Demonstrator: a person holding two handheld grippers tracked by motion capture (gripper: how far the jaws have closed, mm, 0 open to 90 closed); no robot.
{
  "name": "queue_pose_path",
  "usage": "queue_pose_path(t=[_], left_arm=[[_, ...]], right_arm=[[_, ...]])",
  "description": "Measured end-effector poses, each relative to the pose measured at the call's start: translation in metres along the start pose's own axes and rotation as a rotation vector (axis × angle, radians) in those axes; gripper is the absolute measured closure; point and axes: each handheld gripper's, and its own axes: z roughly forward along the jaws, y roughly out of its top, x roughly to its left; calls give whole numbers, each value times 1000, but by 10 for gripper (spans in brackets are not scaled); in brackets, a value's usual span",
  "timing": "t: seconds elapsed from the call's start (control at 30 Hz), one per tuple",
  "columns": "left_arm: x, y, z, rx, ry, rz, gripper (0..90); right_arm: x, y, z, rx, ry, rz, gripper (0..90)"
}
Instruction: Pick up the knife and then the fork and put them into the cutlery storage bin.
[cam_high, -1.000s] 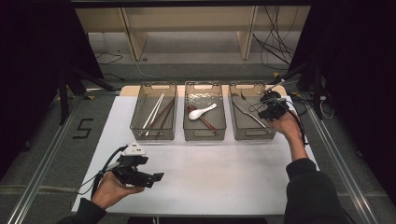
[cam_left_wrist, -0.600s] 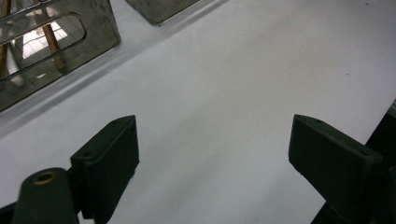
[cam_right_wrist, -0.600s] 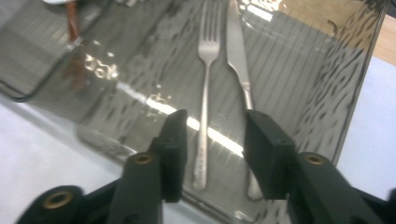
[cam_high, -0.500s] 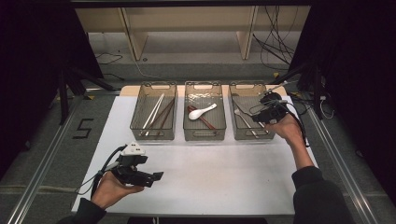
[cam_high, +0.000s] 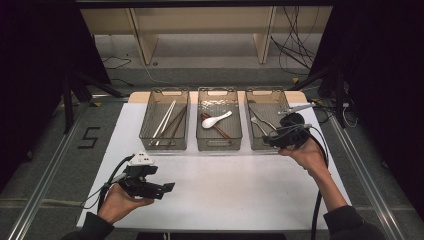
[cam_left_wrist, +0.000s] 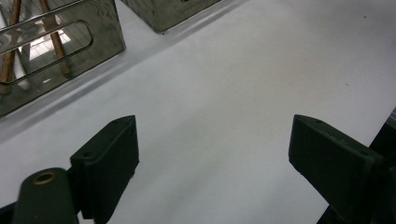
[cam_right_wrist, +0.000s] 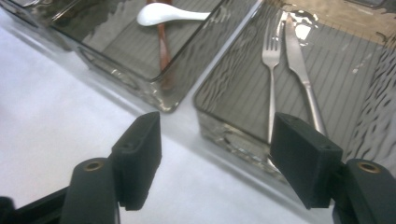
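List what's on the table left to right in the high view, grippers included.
left gripper → bin with chopsticks → bin with white spoon → bin with fork and knife → right gripper, jaws open, nothing between them, at that last bin's near edge.

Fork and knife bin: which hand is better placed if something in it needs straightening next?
Right. The right tongs hang open at the near edge of the fork and knife bin, nothing between them. The left tongs sit far off over bare table.
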Motion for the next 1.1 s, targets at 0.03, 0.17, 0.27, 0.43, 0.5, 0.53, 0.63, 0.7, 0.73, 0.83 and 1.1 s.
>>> queue_pose_path(t=[0.03, 0.17, 0.27, 0.43, 0.5, 0.53, 0.63, 0.7, 0.73, 0.83, 1.1], left_arm=[[0, 0, 0, -3, 0, -1, 155], [0, 0, -1, -14, -2, -4, 155], [0, 0, -1, -18, -3, -10, 155], [1, 1, -2, -25, -7, -8, 155], [1, 1, -2, -33, -7, -19, 155], [1, 1, -2, -34, -9, -20, 155], [2, 1, 0, -28, -15, -16, 155], [1, 1, 0, -26, -17, -12, 155], [0, 1, -1, -29, -19, -12, 155], [1, 1, -1, -38, -23, -14, 155], [0, 1, -4, -75, -37, -27, 155]], right_arm=[[2, -2, -2, -11, 2, 5, 339], [10, -11, -6, -43, 23, 14, 325], [17, -19, -7, -61, 40, 12, 321], [28, -28, -6, -73, 66, -14, 302], [32, -31, -7, -87, 77, -16, 295], [34, -33, -8, -94, 82, -14, 291], [40, -39, -9, -113, 98, -11, 280], [44, -42, -9, -121, 114, -11, 273], [46, -44, -10, -126, 120, -11, 271], [53, -48, -10, -127, 128, -28, 259], [64, -61, -13, -148, 157, -25, 241]])
